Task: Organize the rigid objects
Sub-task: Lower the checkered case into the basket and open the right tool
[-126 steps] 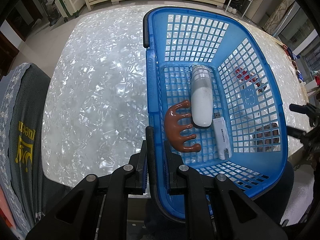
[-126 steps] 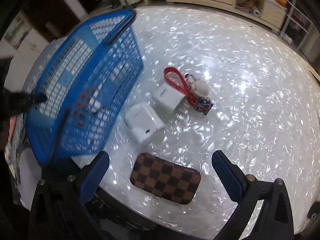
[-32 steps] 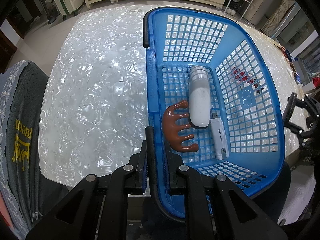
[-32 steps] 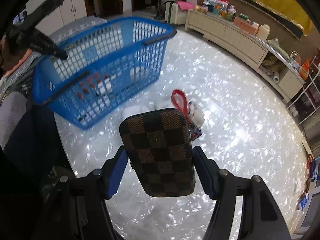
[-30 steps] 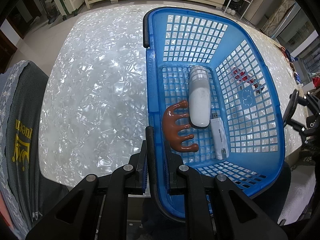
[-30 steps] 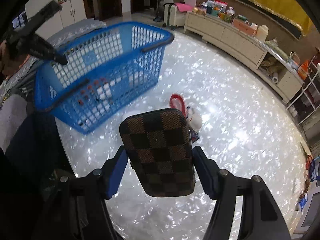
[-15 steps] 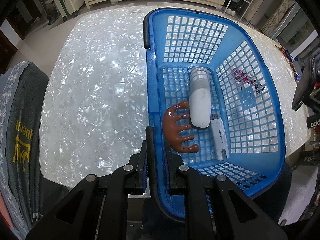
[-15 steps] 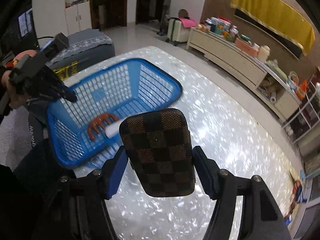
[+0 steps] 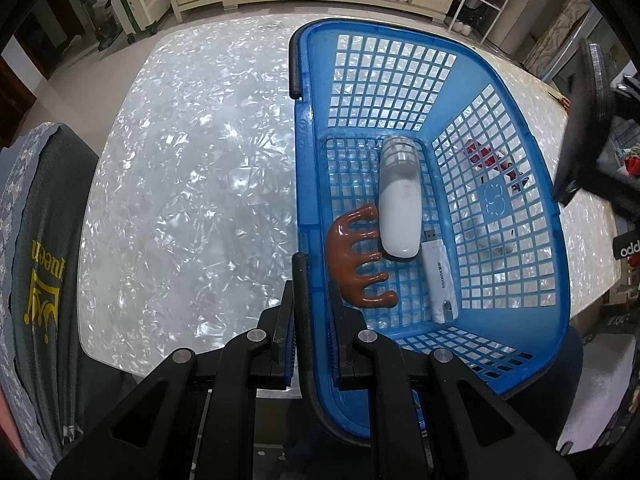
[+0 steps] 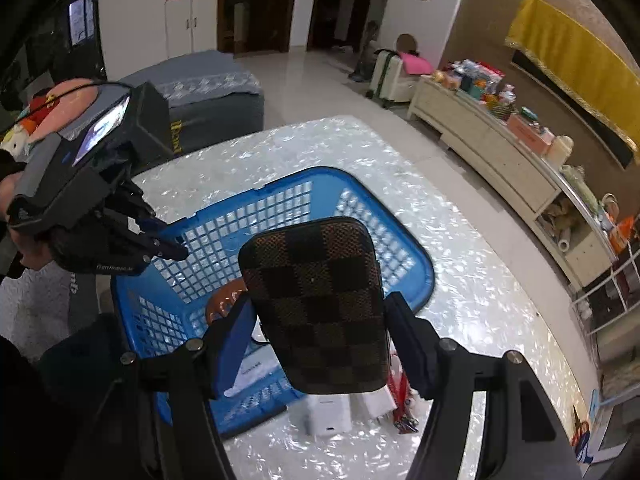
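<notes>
A pearly white table [image 9: 192, 184] fills the left half of the left wrist view, bare out to its rounded edge. The blue basket [image 9: 500, 92] stands right of centre. The left gripper [image 9: 310, 312] is pinched on the basket's near rim at lower centre. The right gripper [image 10: 320, 320] clamps a checkered case [image 10: 316, 304], now raised above the basket's open top; a second ago it hung over the table beside the basket. In the basket lie a brown comb [image 9: 352, 256], a white device [image 9: 400, 200] and a USB stick [image 9: 438, 276].

Basket [image 10: 416, 264] floor mostly behind checkered case [image 10: 320, 304]
</notes>
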`<act>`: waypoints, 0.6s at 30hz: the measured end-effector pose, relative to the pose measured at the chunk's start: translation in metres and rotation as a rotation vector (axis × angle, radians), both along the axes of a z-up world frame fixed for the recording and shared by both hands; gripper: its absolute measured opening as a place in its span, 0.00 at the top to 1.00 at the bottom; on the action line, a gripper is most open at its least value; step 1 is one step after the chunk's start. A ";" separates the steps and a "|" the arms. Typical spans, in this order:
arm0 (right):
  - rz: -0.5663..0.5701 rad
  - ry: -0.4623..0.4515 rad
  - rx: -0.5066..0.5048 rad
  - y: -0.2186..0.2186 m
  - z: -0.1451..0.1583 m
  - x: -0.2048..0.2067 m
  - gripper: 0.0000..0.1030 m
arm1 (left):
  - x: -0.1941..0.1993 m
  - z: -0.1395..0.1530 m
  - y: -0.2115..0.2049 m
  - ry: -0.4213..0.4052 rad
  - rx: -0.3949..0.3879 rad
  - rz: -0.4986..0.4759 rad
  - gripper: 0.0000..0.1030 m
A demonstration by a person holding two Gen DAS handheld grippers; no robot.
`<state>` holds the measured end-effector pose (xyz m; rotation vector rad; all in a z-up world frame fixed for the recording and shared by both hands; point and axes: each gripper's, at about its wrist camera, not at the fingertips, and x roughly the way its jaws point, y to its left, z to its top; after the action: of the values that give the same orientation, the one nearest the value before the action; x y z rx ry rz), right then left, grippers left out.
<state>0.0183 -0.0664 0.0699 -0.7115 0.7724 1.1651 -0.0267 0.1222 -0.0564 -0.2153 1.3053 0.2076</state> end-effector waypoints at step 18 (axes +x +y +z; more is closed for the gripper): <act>0.079 0.033 -0.100 0.048 -0.044 -0.009 0.38 | 0.002 0.000 -0.001 0.002 0.012 0.004 0.86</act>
<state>0.0091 -0.0184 0.0257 -0.8142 0.8410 1.2188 -0.0243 0.1209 -0.0562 -0.2074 1.3058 0.2189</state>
